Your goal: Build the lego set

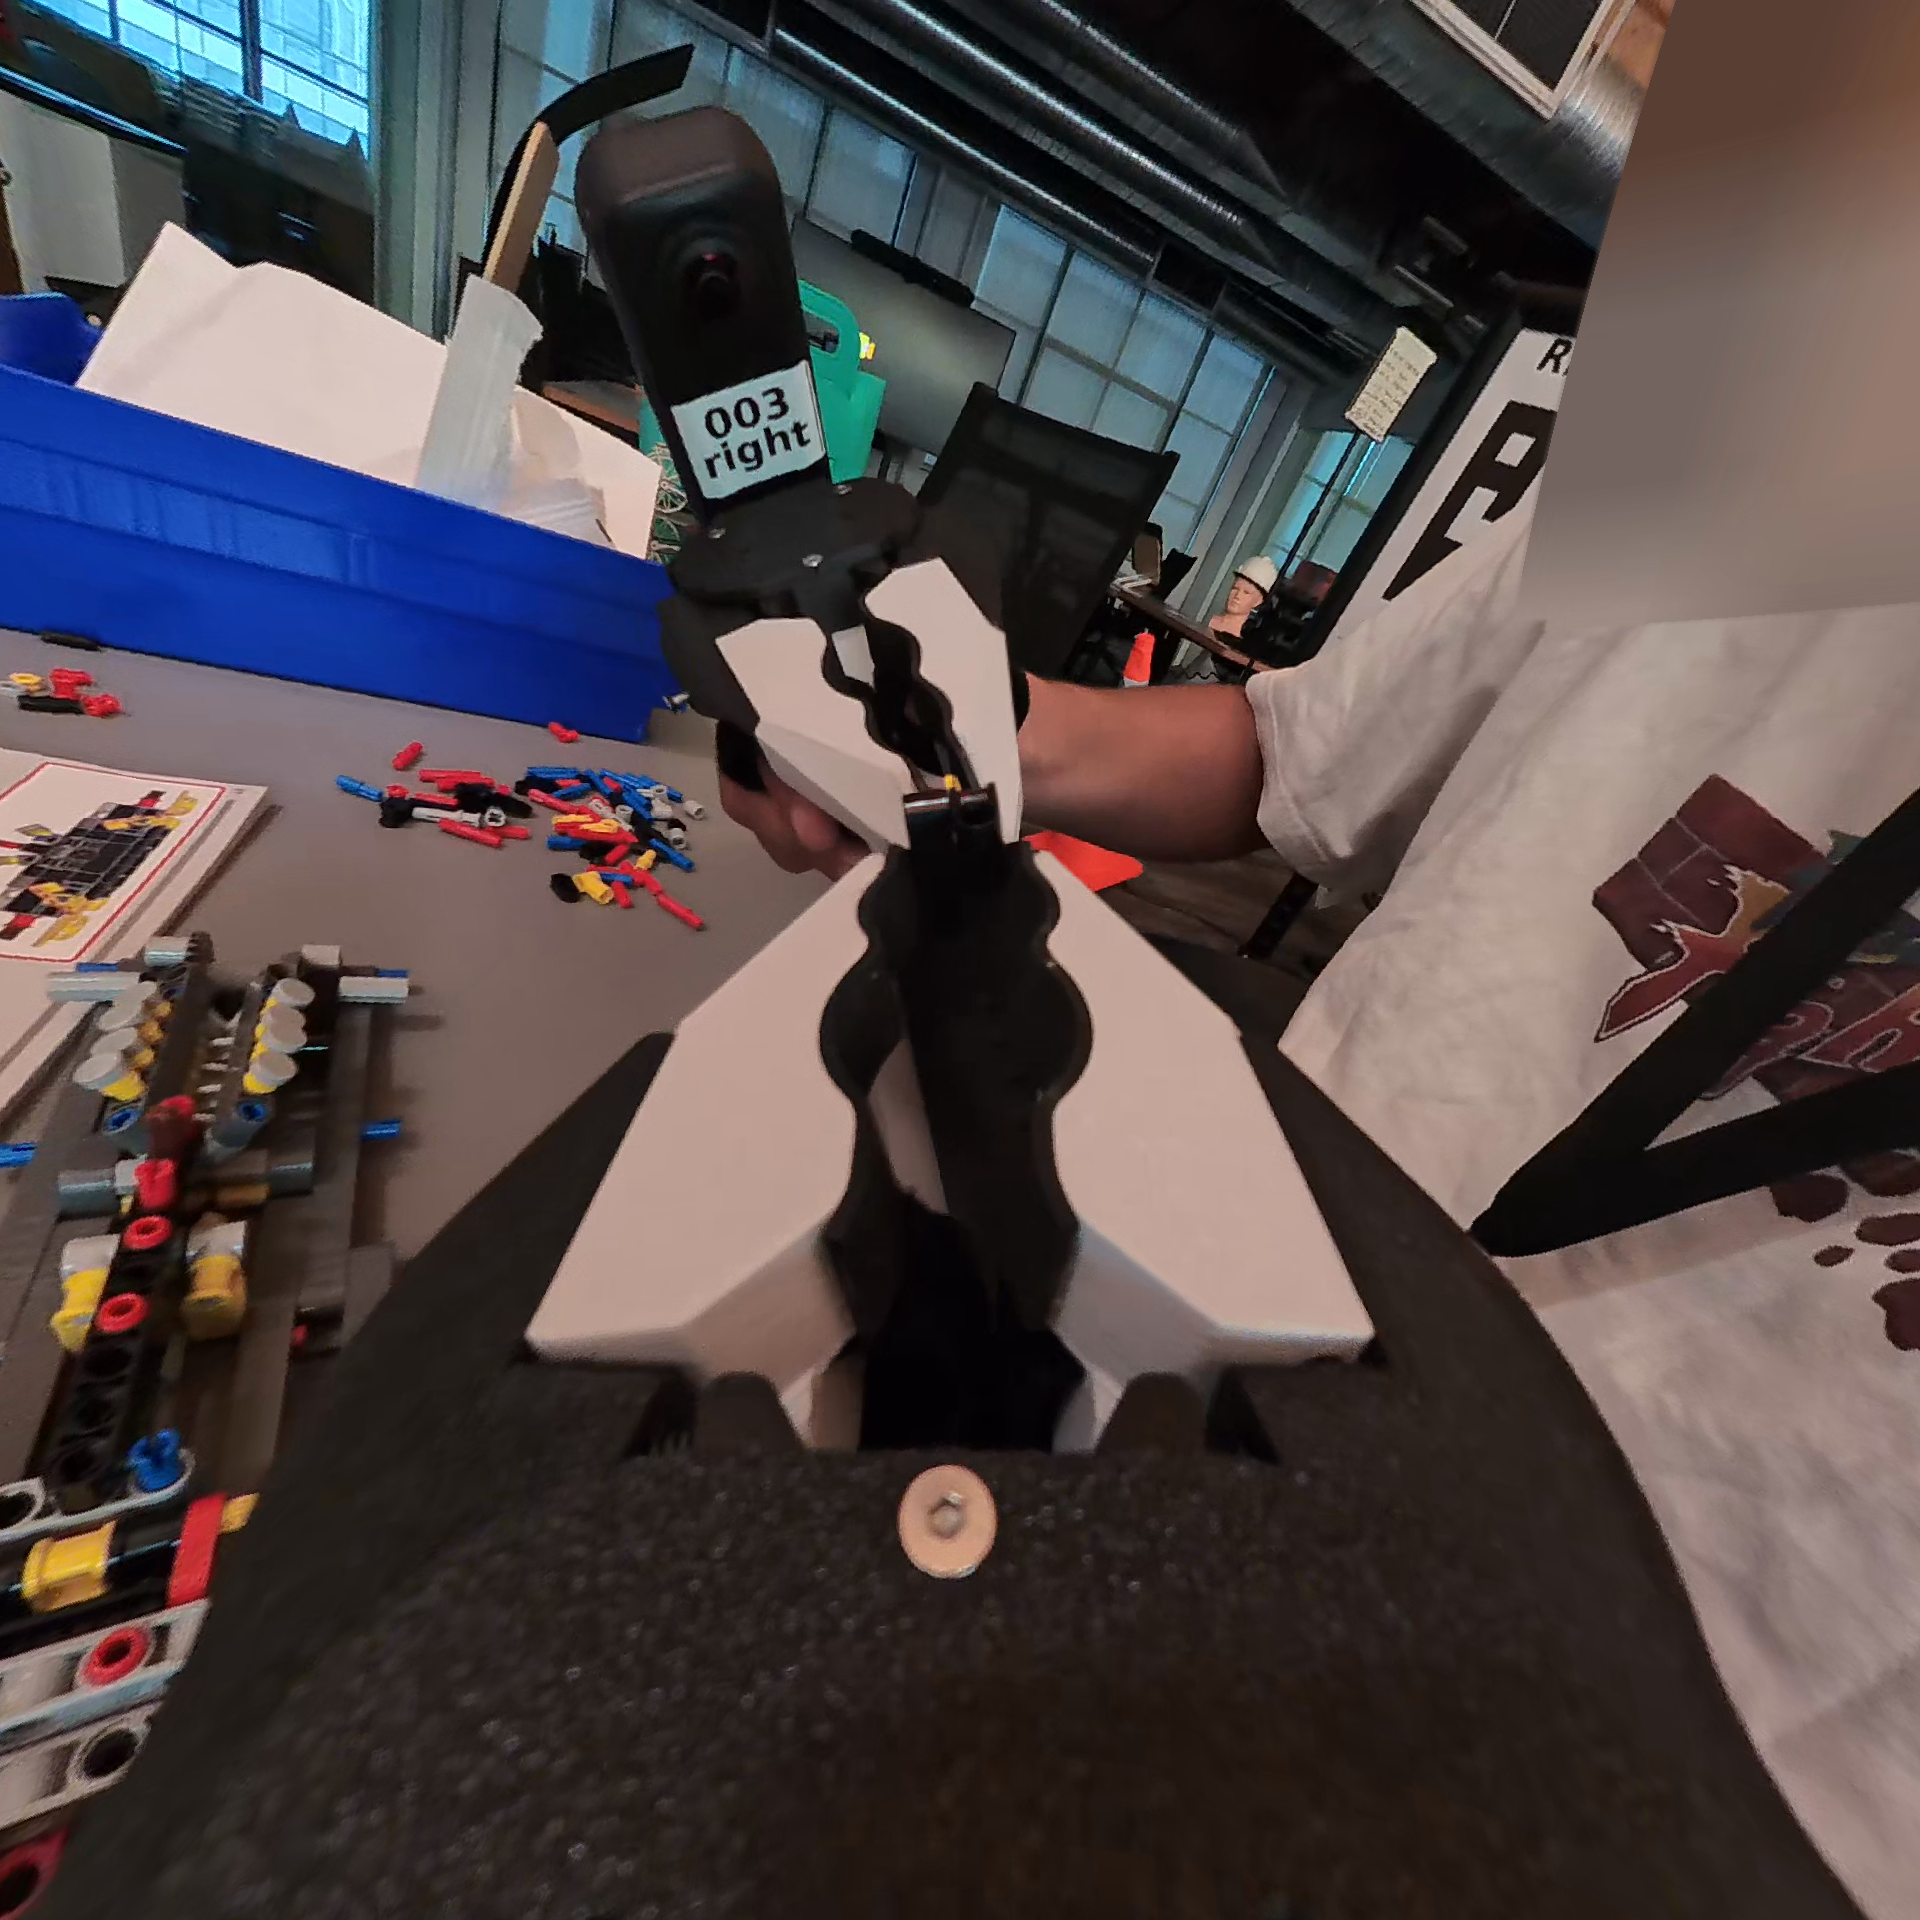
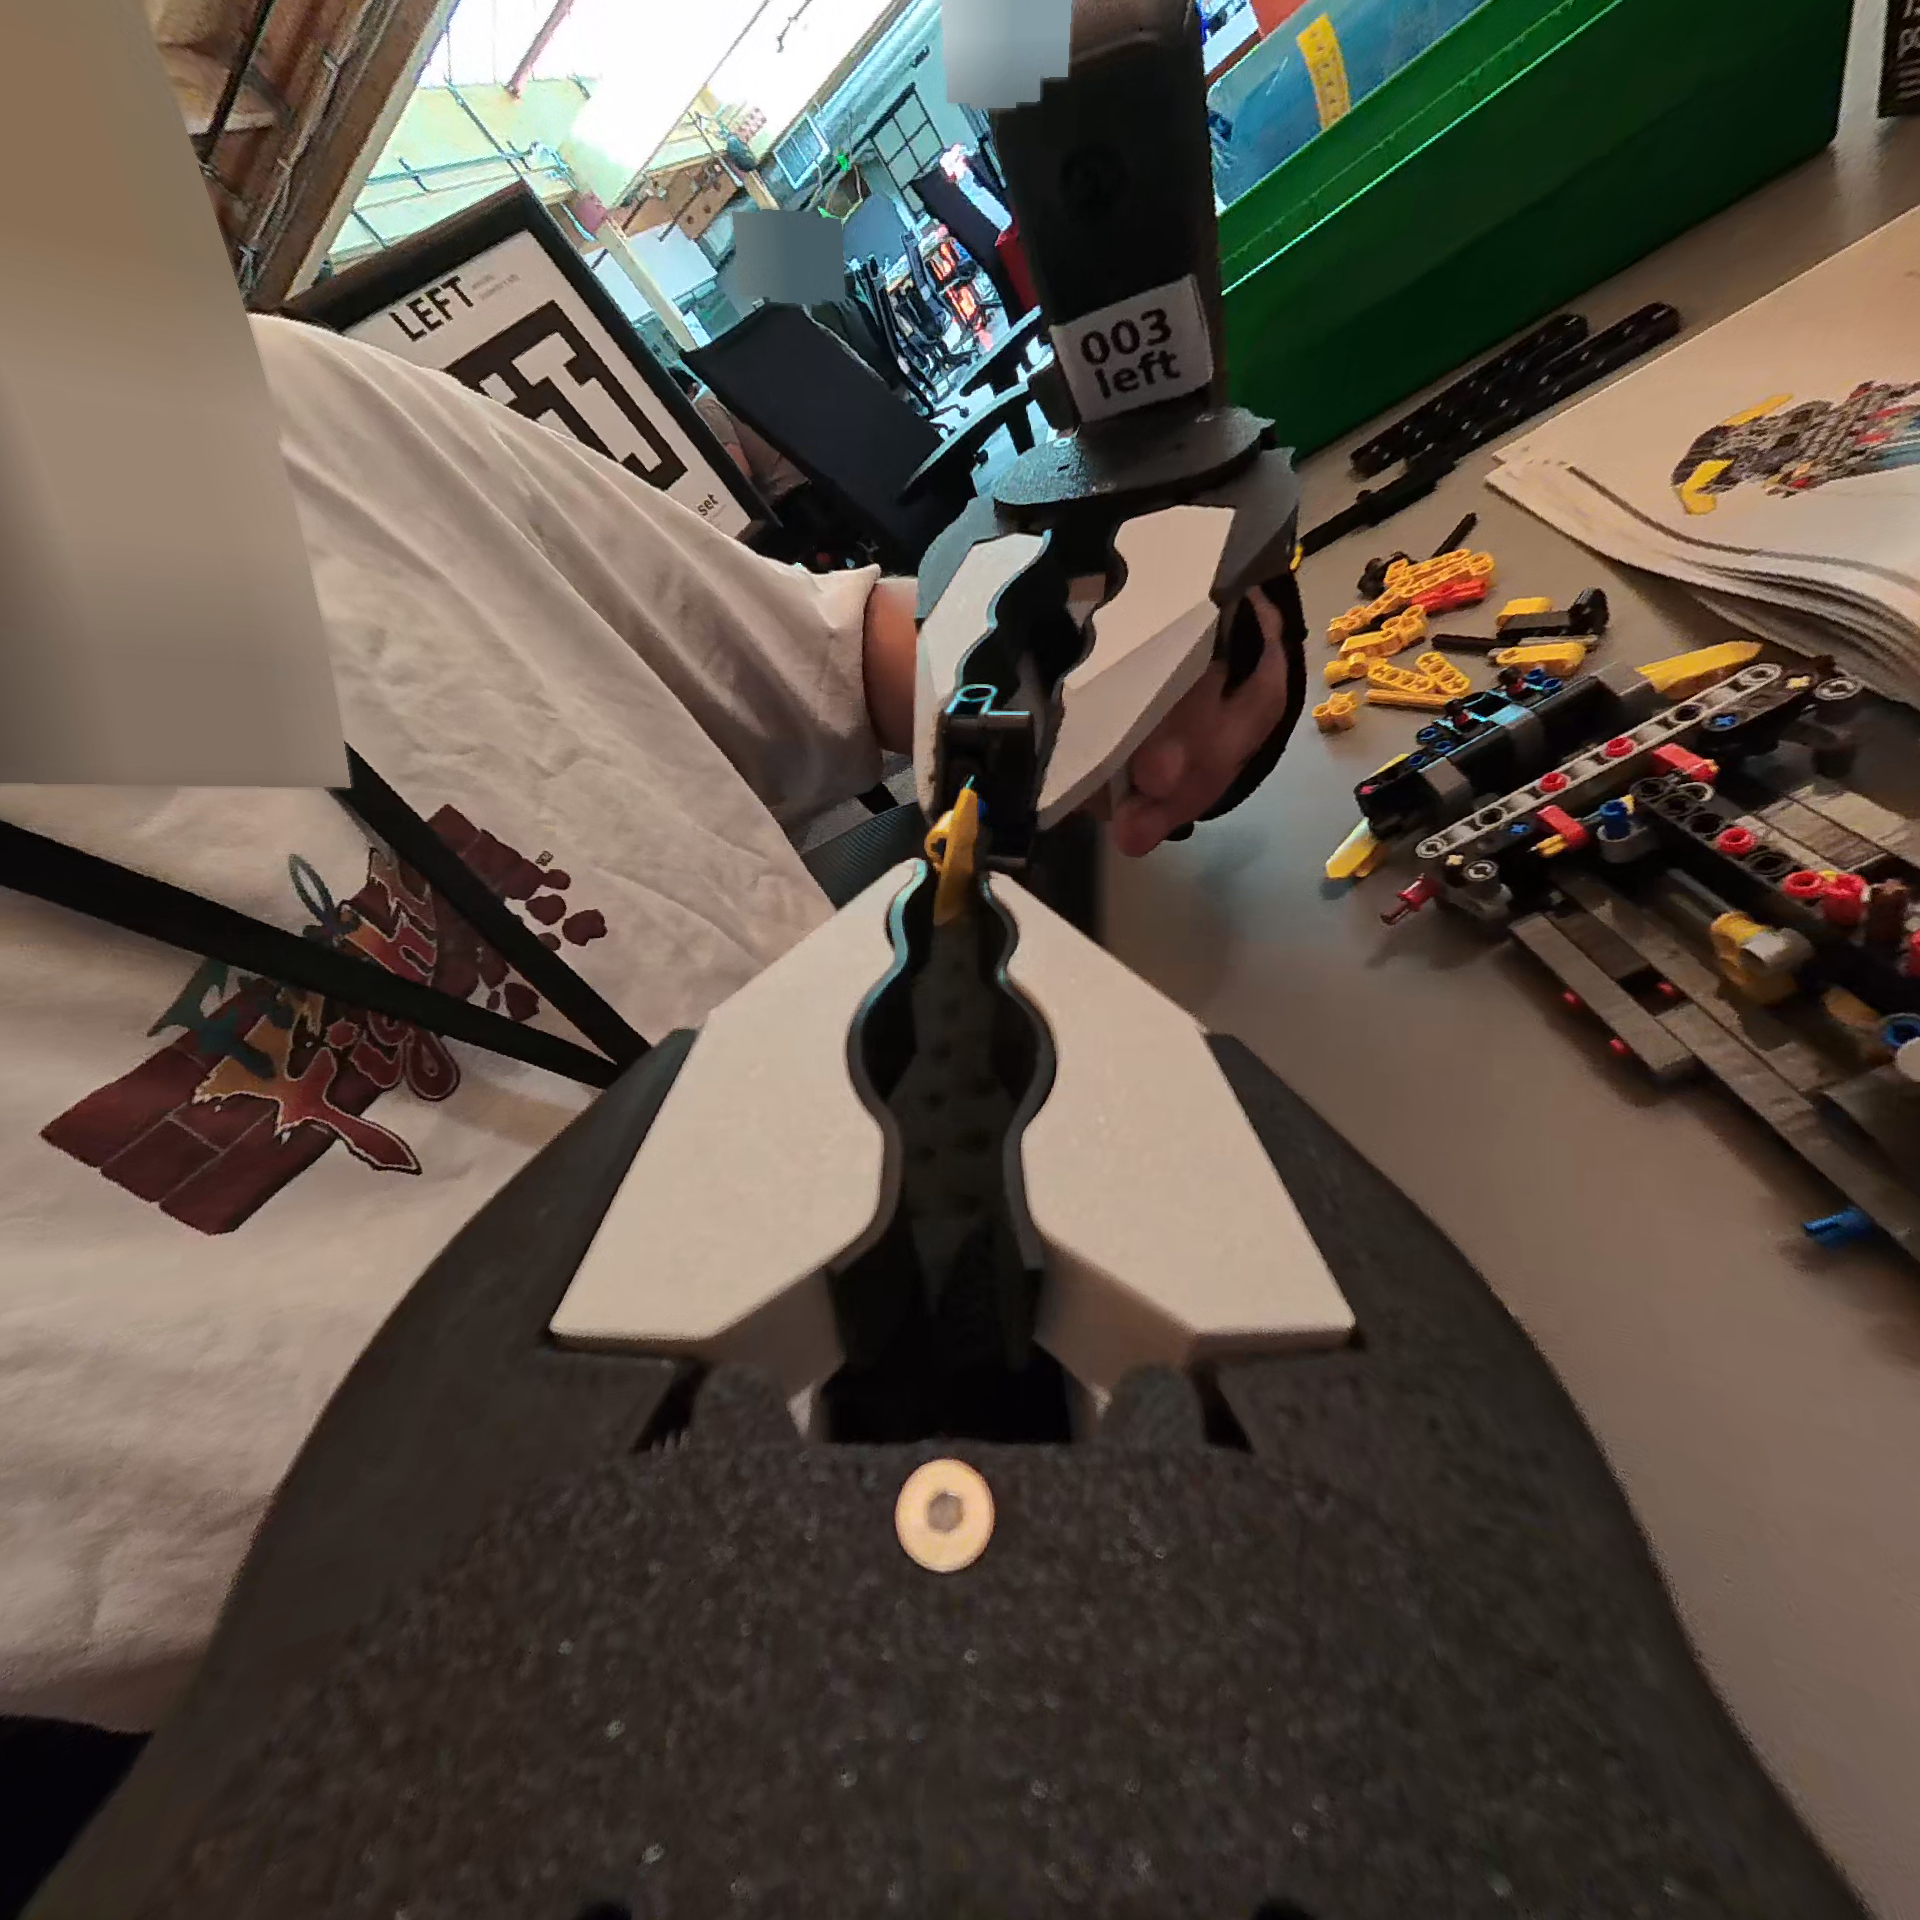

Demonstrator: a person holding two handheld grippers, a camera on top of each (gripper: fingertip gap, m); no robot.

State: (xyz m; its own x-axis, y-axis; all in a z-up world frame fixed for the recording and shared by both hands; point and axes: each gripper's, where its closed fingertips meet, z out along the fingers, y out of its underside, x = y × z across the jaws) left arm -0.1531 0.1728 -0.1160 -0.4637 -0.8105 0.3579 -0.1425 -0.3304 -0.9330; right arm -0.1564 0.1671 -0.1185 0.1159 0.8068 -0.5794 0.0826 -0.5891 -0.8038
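- Both grippers are meeting tip to tip in the air over the table (image 2: 1351, 1091) edge, in front of the person's white shirt (image 2: 520, 644).
- Left gripper (image 1: 951, 847) is pinching narrow on a black piece (image 1: 948, 810); the piece is sticking out past its tips, toward the right gripper.
- Right gripper (image 2: 961, 868) is also pinching narrow, gripping a yellow piece (image 2: 954, 852) right at its tips.
- Yellow piece is pointing up into the black piece and touching it from below in the right wrist view; can't tell whether they're actually seated together.
- In the left wrist view only a speck of yellow is showing between the right gripper's tips.
- Half-built model (image 2: 1662, 842) is lying flat on the table, well apart from both grippers, on the table side of the pair.
- Loose pins (image 1: 582, 821), red, blue and black, are lying scattered beyond the model; a yellow heap (image 2: 1413, 634) is sitting near its other end.
- Instruction booklet (image 1: 94, 852) is lying open beside the model.
- Blue bin (image 1: 312, 561) and green bin (image 2: 1558, 208) are standing at the back of the table.
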